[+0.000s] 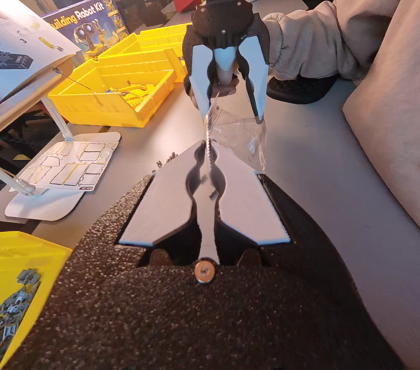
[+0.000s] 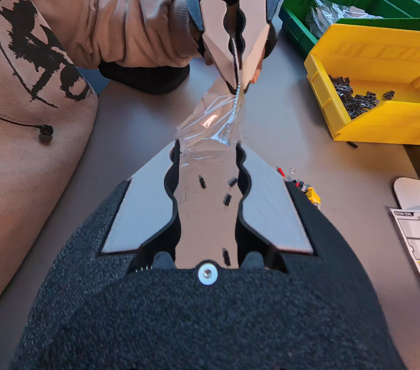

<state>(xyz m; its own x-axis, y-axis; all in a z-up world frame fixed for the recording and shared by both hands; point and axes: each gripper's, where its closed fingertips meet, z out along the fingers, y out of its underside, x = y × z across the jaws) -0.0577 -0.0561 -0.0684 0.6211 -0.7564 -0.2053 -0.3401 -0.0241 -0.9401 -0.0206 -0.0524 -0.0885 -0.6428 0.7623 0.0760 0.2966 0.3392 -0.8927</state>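
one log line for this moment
left gripper: shut on clear bag | right gripper: open, bag between fingers | black pegs on table

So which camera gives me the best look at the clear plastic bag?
The right wrist view: the bag stretches flat and unobstructed between the left gripper and right gripper. The left wrist view shows it mostly edge-on and see-through.

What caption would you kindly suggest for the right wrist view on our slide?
Open right tool meets a clear plastic bag pinched by the shut left tool; small black pegs lie on the grey table.
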